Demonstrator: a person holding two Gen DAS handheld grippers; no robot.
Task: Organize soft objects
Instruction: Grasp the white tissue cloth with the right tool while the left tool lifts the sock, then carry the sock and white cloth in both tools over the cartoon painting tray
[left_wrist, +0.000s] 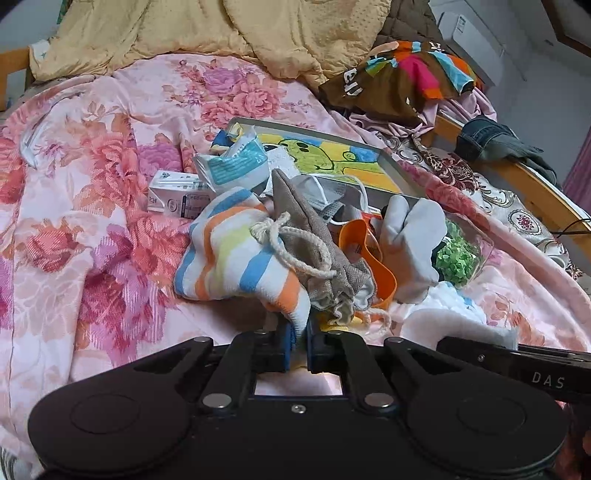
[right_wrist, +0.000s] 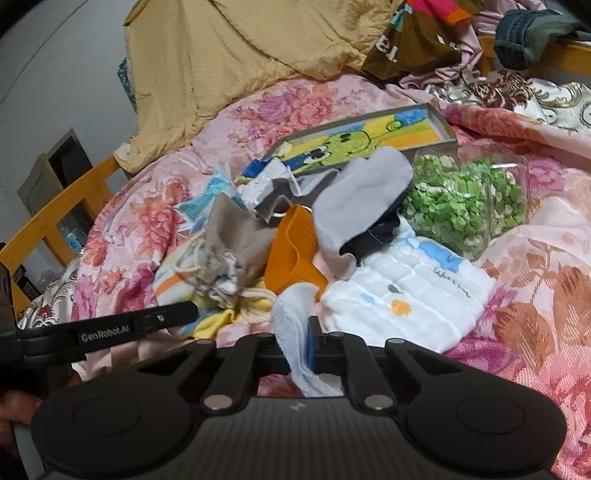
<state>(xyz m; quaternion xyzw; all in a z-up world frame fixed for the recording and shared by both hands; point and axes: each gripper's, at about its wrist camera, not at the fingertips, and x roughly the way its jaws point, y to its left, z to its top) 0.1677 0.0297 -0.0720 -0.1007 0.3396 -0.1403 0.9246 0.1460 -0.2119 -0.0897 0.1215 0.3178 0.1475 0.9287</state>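
A pile of soft things lies on the pink floral bedspread (left_wrist: 92, 221). My left gripper (left_wrist: 299, 332) is shut on the near corner of a striped towel (left_wrist: 229, 251). A beige drawstring pouch (left_wrist: 314, 243) lies on that towel. My right gripper (right_wrist: 299, 343) is shut on the near edge of a white quilted cloth (right_wrist: 410, 295) with small prints. A grey-white sock (right_wrist: 362, 195) drapes over an orange plastic cup (right_wrist: 295, 251) between the two cloths. The same white cloth (left_wrist: 454, 306) shows at the right of the left wrist view.
A clear jar of green bits (right_wrist: 465, 206) lies behind the white cloth. A shallow box with a green cartoon picture (right_wrist: 369, 125), a small carton (left_wrist: 173, 195) and a tissue pack (left_wrist: 232, 162) sit further back. A yellow quilt (left_wrist: 221, 33) and clothes (left_wrist: 406, 77) are heaped at the far end.
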